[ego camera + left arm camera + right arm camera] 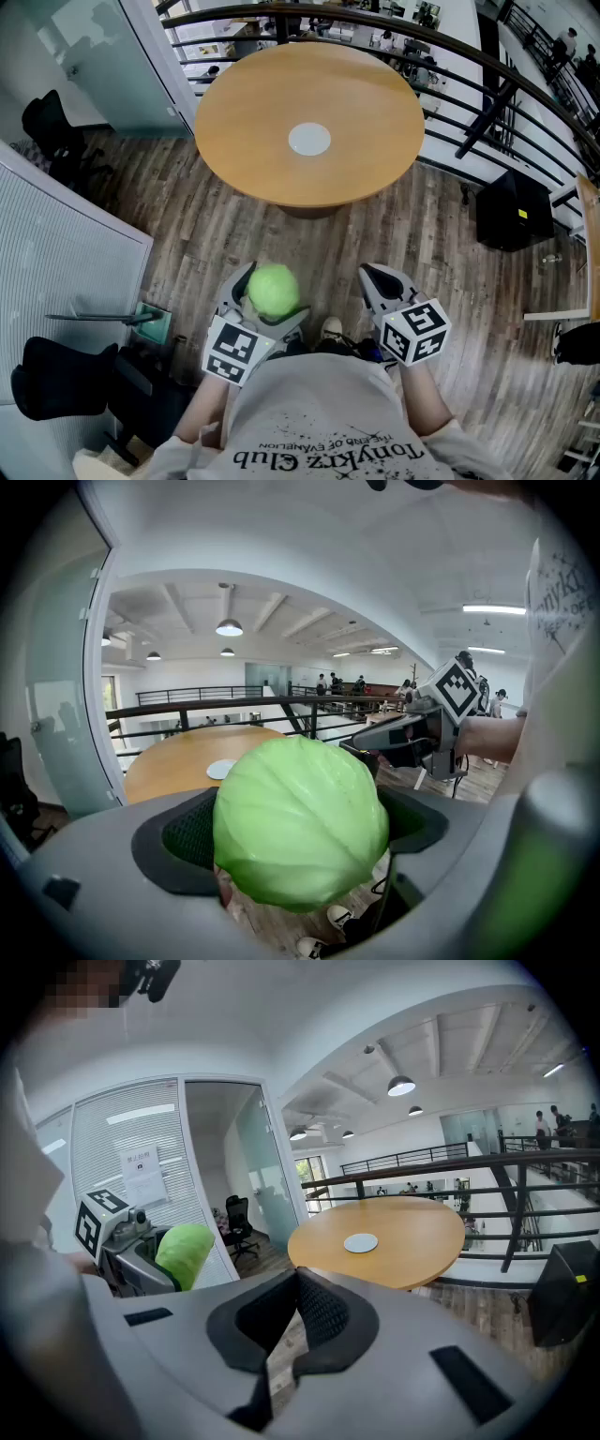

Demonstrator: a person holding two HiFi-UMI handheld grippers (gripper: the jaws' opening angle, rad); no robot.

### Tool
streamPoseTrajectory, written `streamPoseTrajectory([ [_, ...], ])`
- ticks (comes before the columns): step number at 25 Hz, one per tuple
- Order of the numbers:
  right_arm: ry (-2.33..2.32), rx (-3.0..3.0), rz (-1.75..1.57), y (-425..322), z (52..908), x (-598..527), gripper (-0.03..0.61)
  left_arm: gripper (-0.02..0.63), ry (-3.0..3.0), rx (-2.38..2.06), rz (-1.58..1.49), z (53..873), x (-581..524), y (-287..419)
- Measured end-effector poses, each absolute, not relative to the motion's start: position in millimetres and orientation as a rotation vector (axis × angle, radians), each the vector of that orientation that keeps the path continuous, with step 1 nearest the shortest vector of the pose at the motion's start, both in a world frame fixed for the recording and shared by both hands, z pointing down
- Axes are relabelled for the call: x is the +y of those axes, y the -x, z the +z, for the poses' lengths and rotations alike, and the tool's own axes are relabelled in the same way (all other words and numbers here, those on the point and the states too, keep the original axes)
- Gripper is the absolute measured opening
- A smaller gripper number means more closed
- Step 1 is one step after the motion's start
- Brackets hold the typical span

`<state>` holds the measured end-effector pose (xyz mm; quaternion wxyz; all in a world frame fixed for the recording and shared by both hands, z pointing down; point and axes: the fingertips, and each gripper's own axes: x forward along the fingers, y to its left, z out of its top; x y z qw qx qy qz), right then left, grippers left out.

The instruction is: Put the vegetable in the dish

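My left claw (270, 296) clamped on the cabbage (300, 825), short of the table's (234, 131) near edge; dish (309, 139) at table centre; my right claw (296, 1274) closed, empty

**Stock list: one cabbage, one dish**

**Item 1. Cabbage** (300, 822). A small, round, whole head, pale to bright green, with smooth glossy outer leaves and faint veins. It is gripped between the two pads of the left tongs (270, 298), whose jaws stand wide against its sides. It fills the gap and bulges above and below the pads. It is carried in the air over the wood floor (234, 234), short of the tabletop (244, 112), just left of the right tongs (382, 281).

**Item 2. Dish** (309, 139). Small, round, shallow, greyish white. It lies flat near the middle of the round wooden tabletop, ahead of both tongs and well apart from them and from the cabbage.
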<state>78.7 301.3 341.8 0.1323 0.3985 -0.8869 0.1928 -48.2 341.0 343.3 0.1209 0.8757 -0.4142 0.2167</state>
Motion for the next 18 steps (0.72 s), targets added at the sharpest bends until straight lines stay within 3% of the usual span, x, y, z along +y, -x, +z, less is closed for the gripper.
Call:
streamPoseTrajectory([
  [18,-1.195,-2.56,0.584,-90.8,346.0,289.8,0.015,0.512,-2.577,-1.206,0.683,346.5,323.7,46.4],
])
